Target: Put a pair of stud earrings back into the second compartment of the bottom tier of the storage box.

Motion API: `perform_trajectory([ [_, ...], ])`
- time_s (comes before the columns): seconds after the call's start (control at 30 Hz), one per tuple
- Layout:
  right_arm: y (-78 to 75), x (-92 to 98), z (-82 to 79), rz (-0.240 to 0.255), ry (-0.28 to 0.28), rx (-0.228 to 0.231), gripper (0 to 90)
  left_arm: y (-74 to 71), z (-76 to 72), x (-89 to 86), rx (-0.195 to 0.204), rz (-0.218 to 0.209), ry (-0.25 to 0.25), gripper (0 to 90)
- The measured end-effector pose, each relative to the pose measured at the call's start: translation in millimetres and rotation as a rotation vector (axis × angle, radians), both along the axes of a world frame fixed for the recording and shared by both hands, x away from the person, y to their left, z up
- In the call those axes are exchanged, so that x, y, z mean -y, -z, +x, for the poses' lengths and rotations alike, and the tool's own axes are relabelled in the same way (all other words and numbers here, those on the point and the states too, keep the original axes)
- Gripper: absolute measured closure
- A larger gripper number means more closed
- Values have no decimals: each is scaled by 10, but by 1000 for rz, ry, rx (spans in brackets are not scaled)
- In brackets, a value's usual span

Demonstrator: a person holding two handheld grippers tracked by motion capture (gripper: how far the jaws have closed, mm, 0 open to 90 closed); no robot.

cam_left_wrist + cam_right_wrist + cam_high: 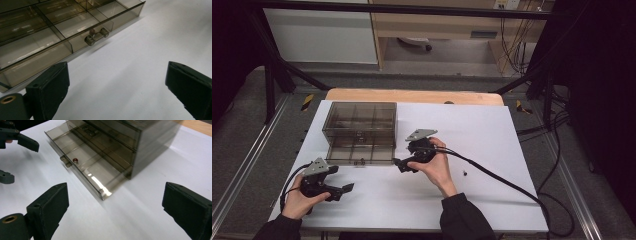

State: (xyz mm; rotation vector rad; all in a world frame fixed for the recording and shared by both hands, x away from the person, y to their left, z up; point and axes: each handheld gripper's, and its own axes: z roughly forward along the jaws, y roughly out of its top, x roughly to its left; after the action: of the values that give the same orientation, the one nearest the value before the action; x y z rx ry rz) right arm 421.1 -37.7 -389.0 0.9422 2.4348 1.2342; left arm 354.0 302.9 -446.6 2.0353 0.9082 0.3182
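Plainly, no readable writing appears on the smoky drawer box point(360, 131), standing left of centre on the white surface point(492, 145) with its bottom drawer point(85, 171) pulled out. Right hand-held gripper point(401, 165), jaws wide and empty, sits just right of the drawer; its view shows a small ring point(74, 160) inside. Left hand-held gripper point(343, 190), also wide, rests nearer the person, facing the drawer's handle point(96, 36).

A wooden table point(412, 95) carries a white sheet point(492, 145). On the sheet stands a smoky drawer box point(360, 120), its bottom drawer point(360, 154) pulled out. A small dark bit point(465, 173) lies well right of the box.
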Motion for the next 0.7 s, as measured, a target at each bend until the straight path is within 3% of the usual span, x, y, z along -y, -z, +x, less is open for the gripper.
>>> perform_trajectory([
  [0.33,-11,516,-71,18,59,3,60,1,1,2,0,-1,-1,49],
  [0.7,180,1063,-175,13,144,-18,55,12,6,7,-4,5,-2,49],
])
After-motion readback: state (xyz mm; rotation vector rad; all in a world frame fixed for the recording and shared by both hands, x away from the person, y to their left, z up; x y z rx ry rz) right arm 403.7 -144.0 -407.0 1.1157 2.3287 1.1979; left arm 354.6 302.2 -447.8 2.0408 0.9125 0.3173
